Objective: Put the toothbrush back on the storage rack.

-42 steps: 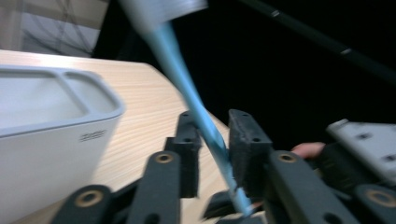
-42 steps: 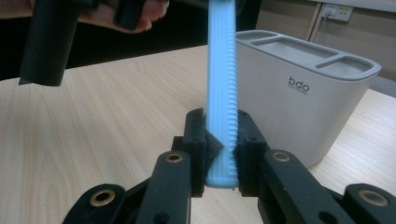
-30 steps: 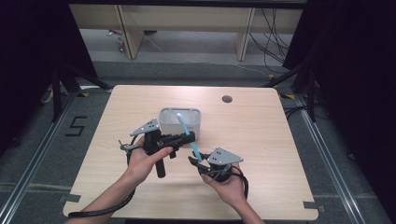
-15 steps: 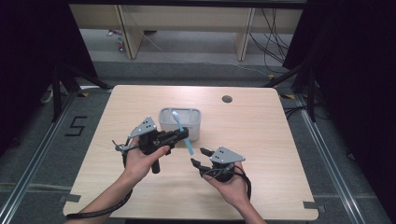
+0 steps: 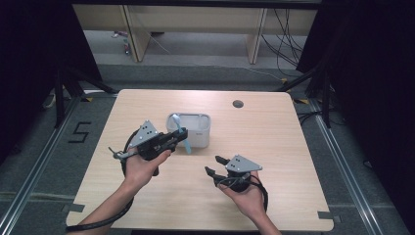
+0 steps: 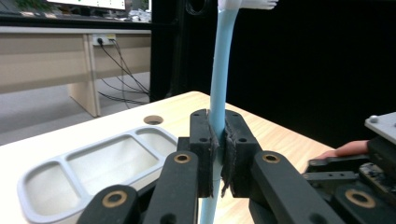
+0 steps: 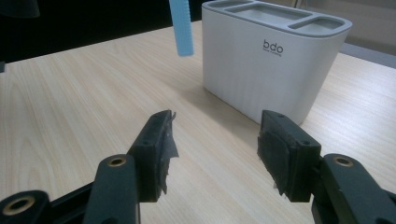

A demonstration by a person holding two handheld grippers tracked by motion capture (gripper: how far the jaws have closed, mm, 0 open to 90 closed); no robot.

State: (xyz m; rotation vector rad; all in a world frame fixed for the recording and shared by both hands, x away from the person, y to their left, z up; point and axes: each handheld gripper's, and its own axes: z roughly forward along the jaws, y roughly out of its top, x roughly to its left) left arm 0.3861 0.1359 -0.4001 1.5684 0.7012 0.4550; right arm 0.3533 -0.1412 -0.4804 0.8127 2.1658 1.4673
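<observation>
My left gripper [image 5: 177, 138] is shut on a light blue toothbrush [image 5: 183, 136], held upright just left of a pale grey holder [image 5: 200, 139] with several top compartments. In the left gripper view the brush handle [image 6: 219, 84] runs up between the closed pads of the left gripper [image 6: 217, 161], bristles at the top, and the holder's rim [image 6: 60, 161] lies below to the left. My right gripper [image 5: 214, 165] stands open near the front of the table, empty. From the right gripper [image 7: 215, 149], the holder's wall [image 7: 261, 70] is just ahead and the brush's handle end [image 7: 181, 28] hangs above the table.
The wooden table [image 5: 274, 142] has a round cable hole [image 5: 238, 104] at the back. Dark curtains and desk legs stand beyond it. The right gripper's body [image 6: 355, 177] and a fingertip are at the right of the left gripper view.
My left gripper has carried the toothbrush a little to the left and up, away from the holder's front. The right gripper has barely shifted and stays open.
</observation>
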